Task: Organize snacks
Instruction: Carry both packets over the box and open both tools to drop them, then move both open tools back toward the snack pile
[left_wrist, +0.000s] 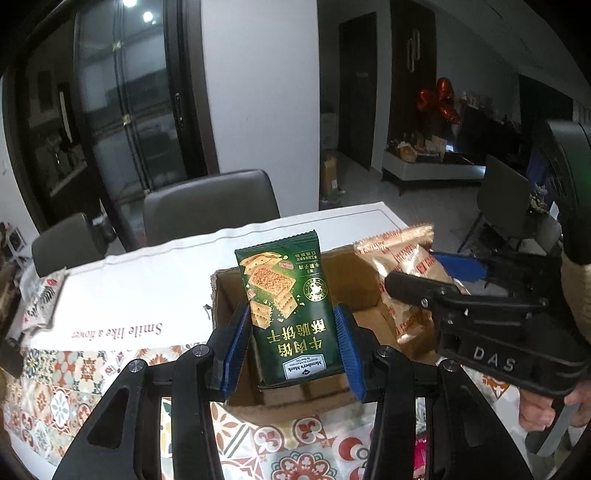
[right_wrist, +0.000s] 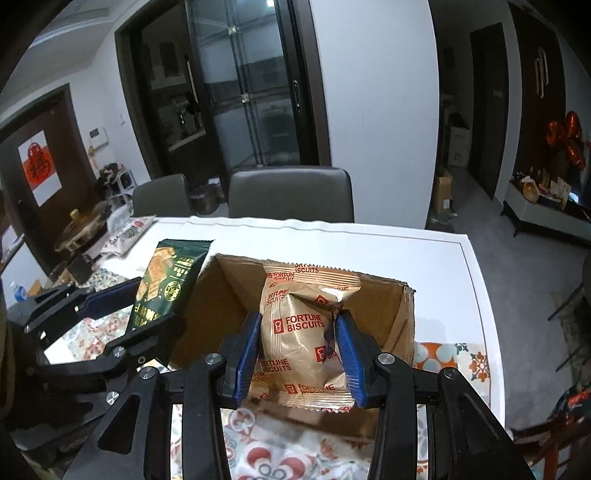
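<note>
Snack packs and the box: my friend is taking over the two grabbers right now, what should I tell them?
Left gripper: shut on the green cracker pack, held upright over the cardboard box.
Right gripper: shut on the tan biscuit pack, also over the box.
Done: both packs picked up and brought to the box; what shows of its inside looks empty.
Left: lower and let go of both packs inside, then fetch the patterned bag at the table's far left.

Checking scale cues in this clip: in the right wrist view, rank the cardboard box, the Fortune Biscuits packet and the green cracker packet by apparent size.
1. cardboard box
2. Fortune Biscuits packet, though nearness to the camera enlarges it
3. green cracker packet, partly hidden by the left gripper
</note>
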